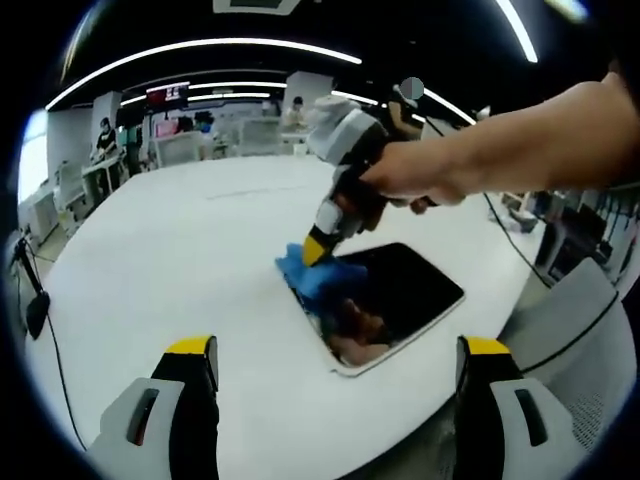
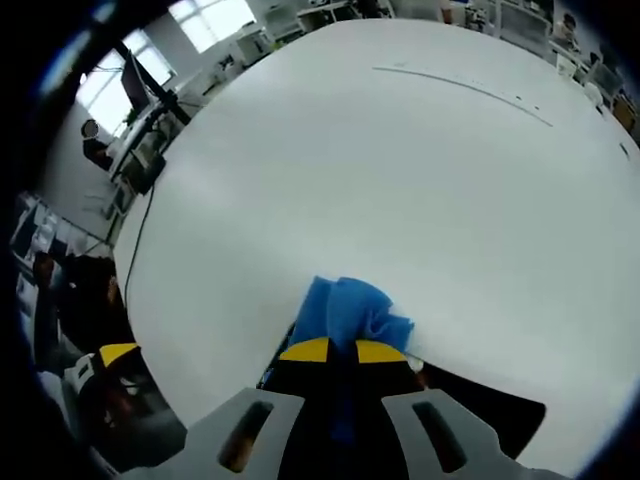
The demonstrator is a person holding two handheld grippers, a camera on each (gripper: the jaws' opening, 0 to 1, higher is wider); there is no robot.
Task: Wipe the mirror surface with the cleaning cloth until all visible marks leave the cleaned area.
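The right gripper (image 1: 318,247) clamps the cloth (image 2: 350,312) on the mirror's (image 1: 400,300) far corner. The left gripper's (image 1: 335,360) fingers stand apart, near the mirror on the desk (image 1: 180,260).

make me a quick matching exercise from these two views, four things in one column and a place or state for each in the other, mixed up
Things:
1. cleaning cloth
2. mirror
3. left tool
4. right tool

Places or states:
A. lying flat on the white table
B. open, holding nothing
C. pressed on the mirror's corner
D. shut on the cloth

Pairs: 1-C, 2-A, 3-B, 4-D
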